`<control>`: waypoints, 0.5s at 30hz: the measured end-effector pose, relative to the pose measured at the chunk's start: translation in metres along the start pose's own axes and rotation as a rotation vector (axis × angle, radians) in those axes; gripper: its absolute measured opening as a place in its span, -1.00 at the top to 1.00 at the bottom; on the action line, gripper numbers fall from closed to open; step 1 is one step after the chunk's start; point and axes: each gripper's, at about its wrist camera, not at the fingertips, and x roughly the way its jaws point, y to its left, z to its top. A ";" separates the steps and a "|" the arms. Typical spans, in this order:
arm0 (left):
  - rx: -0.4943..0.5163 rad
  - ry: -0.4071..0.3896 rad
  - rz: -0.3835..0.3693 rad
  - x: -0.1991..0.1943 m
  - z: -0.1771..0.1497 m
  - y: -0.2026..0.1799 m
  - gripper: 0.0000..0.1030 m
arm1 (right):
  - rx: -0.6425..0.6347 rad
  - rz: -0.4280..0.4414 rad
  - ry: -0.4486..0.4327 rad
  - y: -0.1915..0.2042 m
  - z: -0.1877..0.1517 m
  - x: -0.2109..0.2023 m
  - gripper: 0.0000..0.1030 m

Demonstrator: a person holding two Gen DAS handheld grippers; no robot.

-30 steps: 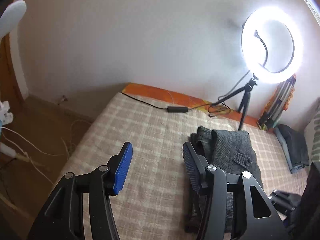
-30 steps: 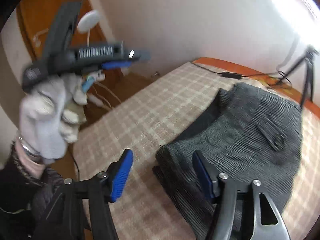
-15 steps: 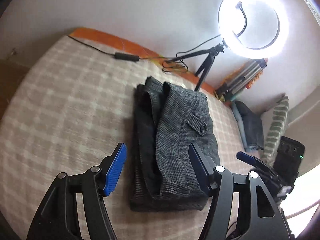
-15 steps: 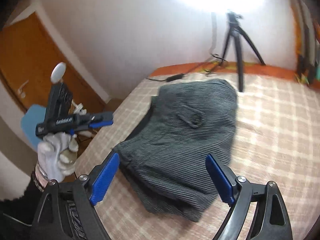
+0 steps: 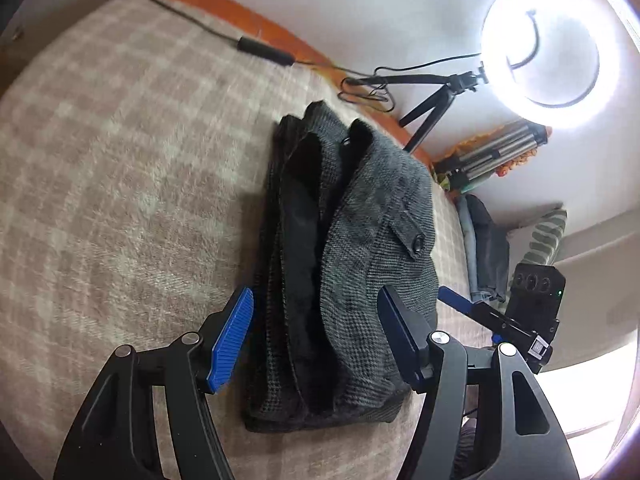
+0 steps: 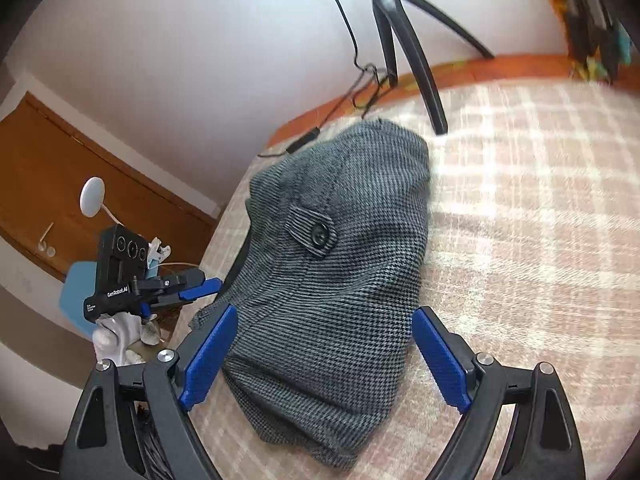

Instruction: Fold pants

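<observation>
Folded pants (image 5: 352, 264) on bed (image 5: 120, 184)

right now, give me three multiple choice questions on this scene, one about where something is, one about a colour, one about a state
1. Where do the pants lie?
A. on the checked blanket
B. on the floor
C. over a chair

2. What colour are the pads on the gripper fingers?
A. red
B. blue
C. white

3. How are the left gripper and right gripper set?
A. both shut on cloth
B. one open, one shut
C. both open, holding nothing

Answers:
1. A, the folded grey bundle rests on the checked blanket.
2. B, blue ribbed pads line the fingers in both wrist views.
3. C, each pair of jaws stands wide apart with no cloth pinched between them.
</observation>
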 end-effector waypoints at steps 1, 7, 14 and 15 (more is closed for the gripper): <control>-0.008 0.007 0.004 0.004 0.001 0.003 -0.24 | 0.006 0.004 0.009 -0.003 0.001 0.004 -0.76; -0.058 0.057 -0.014 0.023 0.006 0.014 -0.24 | 0.047 0.035 0.036 -0.018 0.007 0.017 -0.74; -0.050 0.078 -0.067 0.039 0.010 0.009 -0.35 | 0.054 0.088 0.088 -0.029 0.010 0.032 -0.66; -0.039 0.080 -0.069 0.041 0.011 0.005 -0.36 | 0.056 0.104 0.090 -0.031 0.010 0.034 -0.66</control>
